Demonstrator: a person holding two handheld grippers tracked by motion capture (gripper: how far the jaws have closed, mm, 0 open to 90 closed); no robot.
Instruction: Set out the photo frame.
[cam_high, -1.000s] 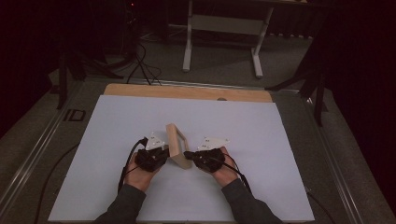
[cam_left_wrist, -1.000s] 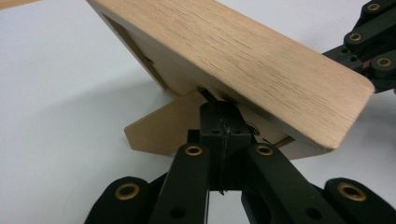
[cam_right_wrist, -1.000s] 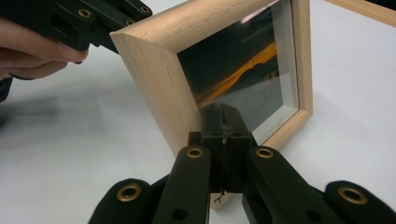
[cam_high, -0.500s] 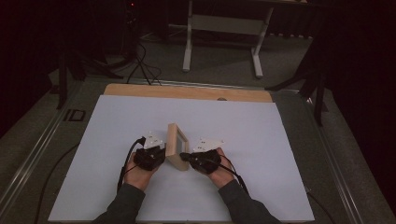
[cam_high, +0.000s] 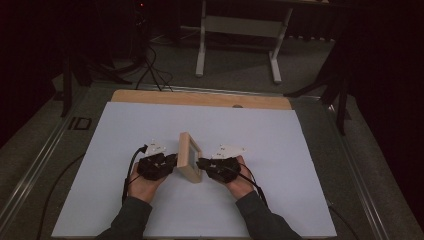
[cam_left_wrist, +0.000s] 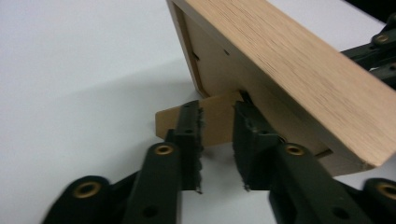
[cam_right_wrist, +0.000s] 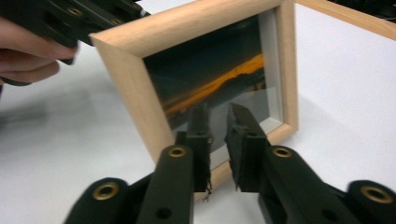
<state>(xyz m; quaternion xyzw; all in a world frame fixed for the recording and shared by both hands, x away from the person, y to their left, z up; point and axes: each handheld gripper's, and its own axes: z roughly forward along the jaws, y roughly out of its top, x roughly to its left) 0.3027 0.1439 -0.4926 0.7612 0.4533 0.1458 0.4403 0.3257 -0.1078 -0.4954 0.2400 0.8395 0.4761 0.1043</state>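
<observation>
dark room, grey carpet floor (cam_high: 240, 70), white table frame (cam_high: 239, 27) behind

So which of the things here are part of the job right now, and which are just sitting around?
In the job:
- wooden picture frame, standing on the white sheet
- its cardboard stand
- left gripper, jaws just opened
- right gripper, jaws just opened

Just around:
- wooden board
- metal table legs
- floor cables

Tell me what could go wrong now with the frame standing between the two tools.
1. The frame leans on its back stand. The left tool has just been opening around that stand; if it brushes it while pulling out, the frame could tip over.
2. The right tool, also just opening, sits close to the glass. A forward nudge may scratch it or push the frame backwards.
</observation>
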